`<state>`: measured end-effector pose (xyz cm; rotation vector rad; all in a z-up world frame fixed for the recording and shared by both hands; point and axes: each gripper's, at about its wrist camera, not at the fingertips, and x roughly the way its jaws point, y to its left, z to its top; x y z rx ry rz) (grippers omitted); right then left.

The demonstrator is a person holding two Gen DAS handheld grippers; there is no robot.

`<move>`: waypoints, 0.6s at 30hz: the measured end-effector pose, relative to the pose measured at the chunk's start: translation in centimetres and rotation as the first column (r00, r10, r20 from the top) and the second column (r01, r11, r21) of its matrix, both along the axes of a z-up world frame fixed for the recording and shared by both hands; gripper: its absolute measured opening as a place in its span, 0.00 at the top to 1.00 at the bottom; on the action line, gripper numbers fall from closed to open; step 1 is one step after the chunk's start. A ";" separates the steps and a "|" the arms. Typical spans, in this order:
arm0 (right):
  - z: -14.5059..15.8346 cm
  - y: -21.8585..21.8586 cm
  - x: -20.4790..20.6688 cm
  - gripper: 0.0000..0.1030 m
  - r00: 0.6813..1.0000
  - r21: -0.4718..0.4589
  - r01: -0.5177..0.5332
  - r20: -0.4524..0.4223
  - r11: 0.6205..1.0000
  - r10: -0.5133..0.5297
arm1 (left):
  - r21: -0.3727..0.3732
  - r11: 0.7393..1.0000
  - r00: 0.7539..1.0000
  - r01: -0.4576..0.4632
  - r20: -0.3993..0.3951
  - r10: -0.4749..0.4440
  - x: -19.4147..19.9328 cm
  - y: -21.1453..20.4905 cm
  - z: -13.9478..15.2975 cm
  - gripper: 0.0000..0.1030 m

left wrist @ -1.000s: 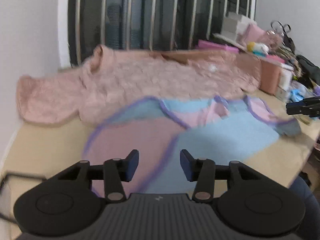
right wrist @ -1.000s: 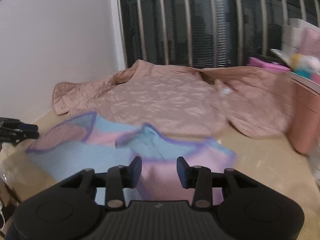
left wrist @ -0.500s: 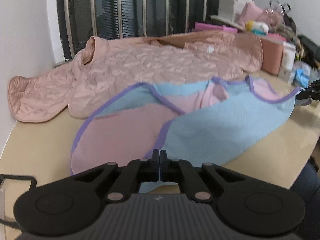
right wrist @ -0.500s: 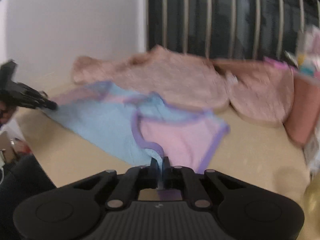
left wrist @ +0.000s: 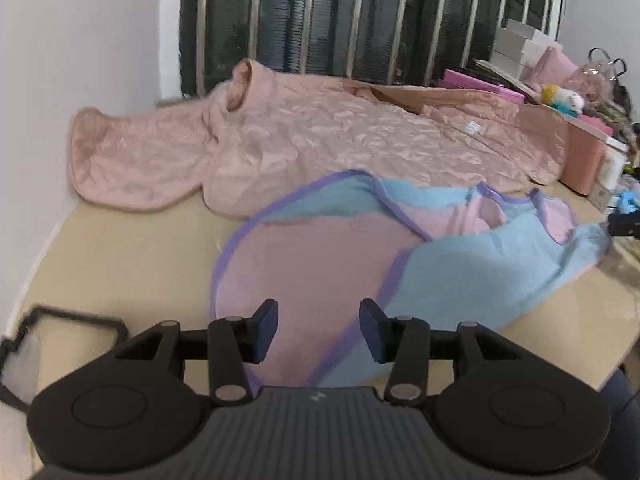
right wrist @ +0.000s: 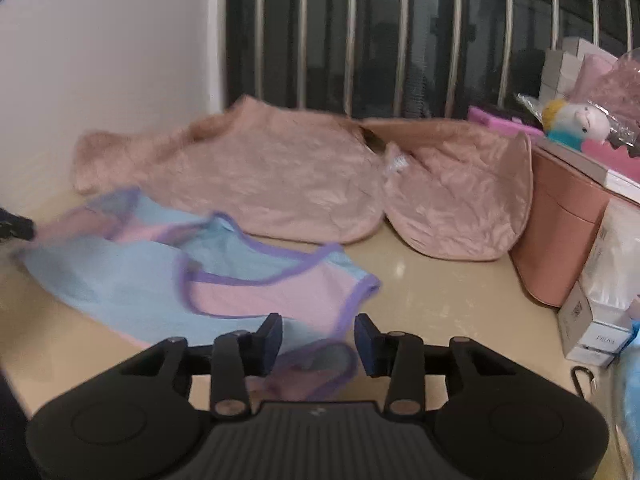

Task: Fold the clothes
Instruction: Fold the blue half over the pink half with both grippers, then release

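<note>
Both hand-held grippers, left (left wrist: pixel 319 330) & right (right wrist: pixel 319 343), jaws just reopened, part open, holding nothing. Pink-blue vest (left wrist: pixel 400 264) flat on desk (left wrist: pixel 120 256), hem under both. I'd regrip hem corners evenly, fold toward quilted pink jacket (left wrist: pixel 320 136).

The top (left wrist: pixel 400 264) lies on the table (left wrist: pixel 120 256), apparently overlapping the jacket (left wrist: pixel 320 136) behind.

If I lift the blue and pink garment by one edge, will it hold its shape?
Probably not. The blue and pink garment lies limp and rumpled on the table, so it should droop and fold over itself. It looks thin, likely light. Its purple trim may give a firmer edge to pinch.
</note>
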<state>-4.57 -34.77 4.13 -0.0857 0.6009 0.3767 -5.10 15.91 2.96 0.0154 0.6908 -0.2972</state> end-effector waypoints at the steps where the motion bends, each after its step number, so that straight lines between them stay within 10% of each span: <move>1: -0.2 0.1 0.0 0.62 1.000 0.021 -0.004 -0.018 1.000 0.004 | 0.007 1.000 1.000 0.026 0.004 -0.026 -0.2 -0.3 -0.2 0.56; 4: -1.7 0.9 0.8 0.65 0.996 0.059 0.026 -0.086 0.998 -0.021 | 0.062 0.994 0.996 0.091 -0.005 -0.091 0.0 -2.3 -0.9 0.60; 7: -2.8 1.8 1.3 0.82 0.993 0.036 0.087 -0.089 0.996 -0.083 | 0.080 0.991 0.994 0.112 -0.025 -0.110 0.6 -3.2 -1.3 0.98; 13: -2.2 0.3 -1.4 0.93 0.977 -0.054 0.161 -0.131 0.985 -0.167 | 0.019 0.982 0.980 0.189 -0.071 -0.187 -2.6 -3.7 -1.2 0.98; 15: -1.9 0.0 -2.8 0.90 0.972 -0.093 0.180 -0.137 0.979 -0.191 | 0.019 0.986 0.985 0.168 -0.052 -0.167 -3.5 -3.7 -0.8 0.97; 18: -0.1 0.3 -5.1 0.56 0.977 -0.104 0.185 -0.085 0.977 -0.194 | -0.007 0.988 0.987 0.156 -0.029 -0.156 -3.3 -3.3 0.0 0.90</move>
